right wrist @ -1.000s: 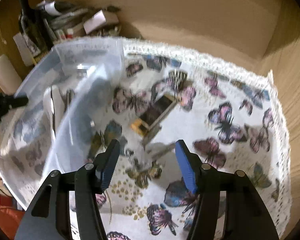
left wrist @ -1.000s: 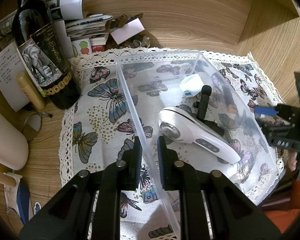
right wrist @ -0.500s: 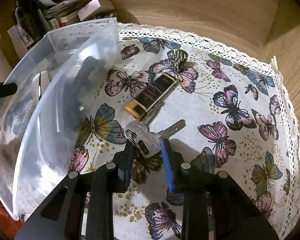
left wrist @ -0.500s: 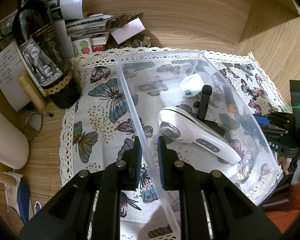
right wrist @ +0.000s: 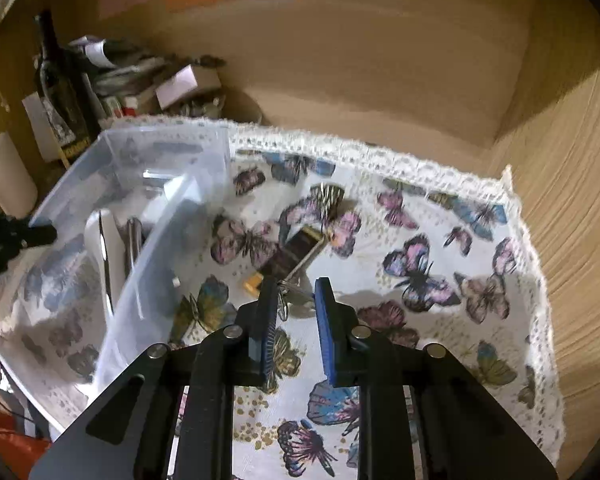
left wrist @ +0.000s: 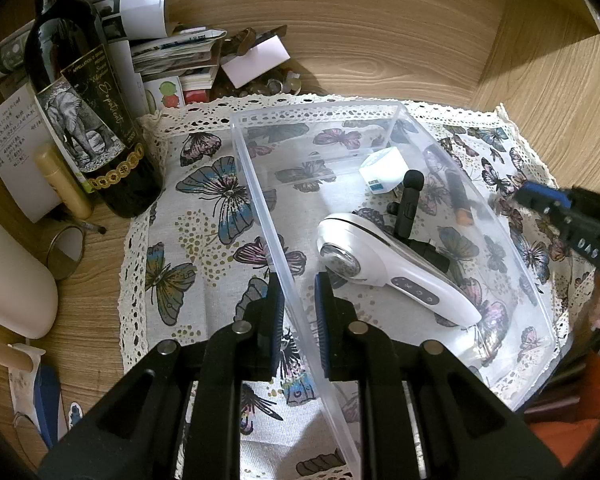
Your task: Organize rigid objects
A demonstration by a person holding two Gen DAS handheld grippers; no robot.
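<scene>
A: How far along is it?
B: The clear bin (left wrist: 396, 128) already holds a lint shaver (left wrist: 384, 264), with the left gripper (left wrist: 298, 300) clamped on its near wall.
A: What's left?
B: The right gripper (right wrist: 296, 308) has just been closing on the keys (right wrist: 294, 298); the lighter (right wrist: 290, 254) lies beyond them on the cloth (right wrist: 420, 216).

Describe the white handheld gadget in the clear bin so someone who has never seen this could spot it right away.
Find the clear bin on the butterfly cloth; the left gripper clamps its near wall. Inside, nearest that gripper, lies a fabric shaver. It is the largest item there: glossy white, with a round metal mesh head and a dark button panel on its handle, unlike the slim black stick and small white cube behind it.
</scene>
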